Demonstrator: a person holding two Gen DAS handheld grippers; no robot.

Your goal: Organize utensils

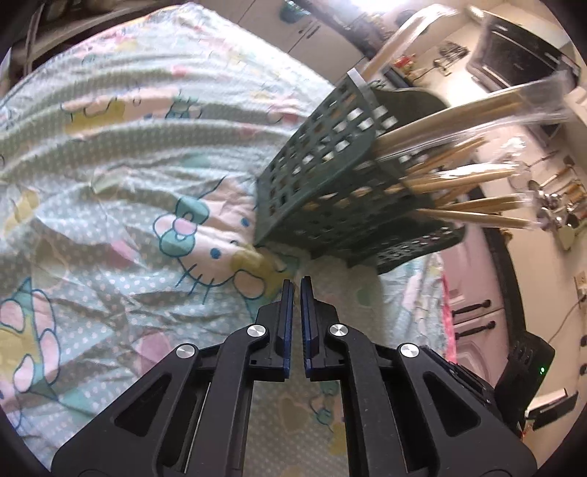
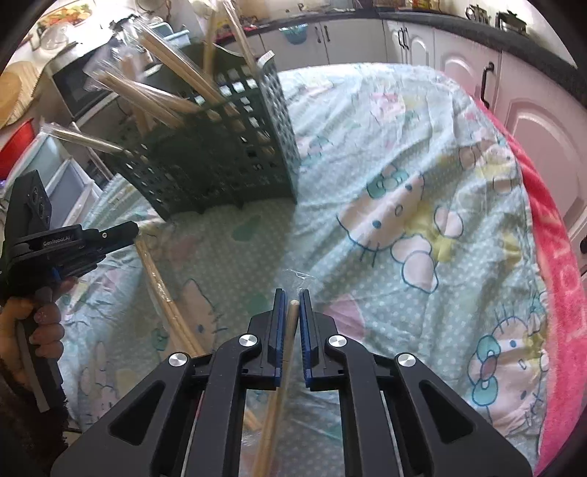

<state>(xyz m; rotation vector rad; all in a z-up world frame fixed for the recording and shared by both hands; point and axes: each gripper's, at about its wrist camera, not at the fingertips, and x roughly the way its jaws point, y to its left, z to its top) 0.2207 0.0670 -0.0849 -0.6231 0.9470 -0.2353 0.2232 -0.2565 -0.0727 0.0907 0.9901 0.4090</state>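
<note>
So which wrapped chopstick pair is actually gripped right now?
The pair between the right gripper pads; the others stand in the green basket or lie on the cloth.

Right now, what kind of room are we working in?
Most likely a home kitchen. White cupboards with dark handles run under a dark countertop, a microwave stands nearby, and ladles hang on the wall beyond the cloth-covered table.

Dark green holder (image 1: 330, 176) with a grid of square holes, tan chopsticks (image 1: 458, 172) in it, pastel polka-dot cartoon-cat sheet (image 1: 146, 183), hot pink blanket (image 2: 557, 293) underneath.
</note>
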